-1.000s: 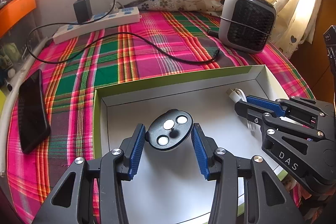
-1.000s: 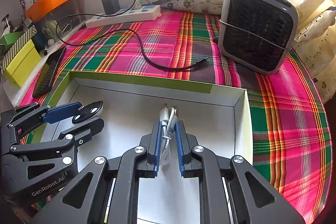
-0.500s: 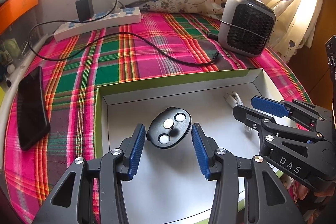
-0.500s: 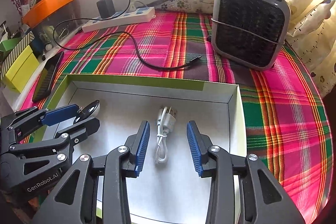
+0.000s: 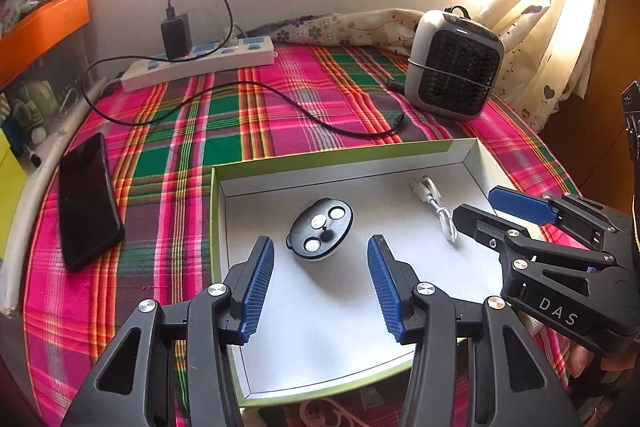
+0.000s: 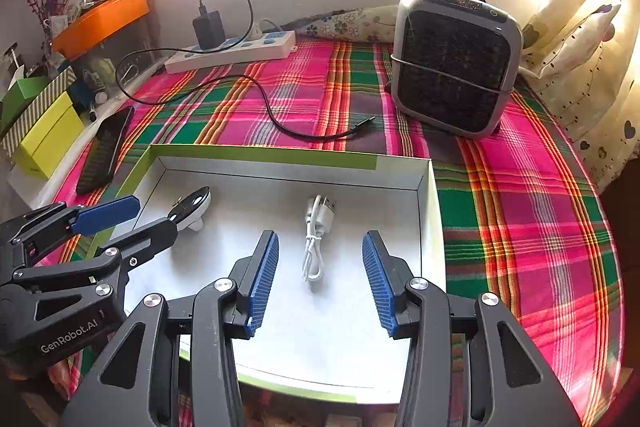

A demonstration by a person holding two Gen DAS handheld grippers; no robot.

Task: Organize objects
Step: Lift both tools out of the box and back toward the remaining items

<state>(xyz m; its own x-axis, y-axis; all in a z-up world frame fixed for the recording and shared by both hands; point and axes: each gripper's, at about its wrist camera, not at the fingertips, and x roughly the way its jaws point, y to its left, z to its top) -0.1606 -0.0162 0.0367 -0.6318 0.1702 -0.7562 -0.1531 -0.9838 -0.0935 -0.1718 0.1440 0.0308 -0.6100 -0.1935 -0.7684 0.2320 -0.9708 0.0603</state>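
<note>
A shallow white box with a green rim lies on the plaid cloth. A round black disc with three silver studs rests in its left part. A coiled white USB cable rests in its right part. My left gripper is open and empty, just behind the disc and apart from it. My right gripper is open and empty, its fingers either side of the cable's near end without touching it.
A black phone lies left of the box. A grey heater stands at the back right. A white power strip with a black charger and its cable lie behind the box. Yellow and green boxes sit far left.
The right gripper opened and let go of the white cable, which now lies in the box. Both grippers drew back and up from the box; the left one opened wider.
</note>
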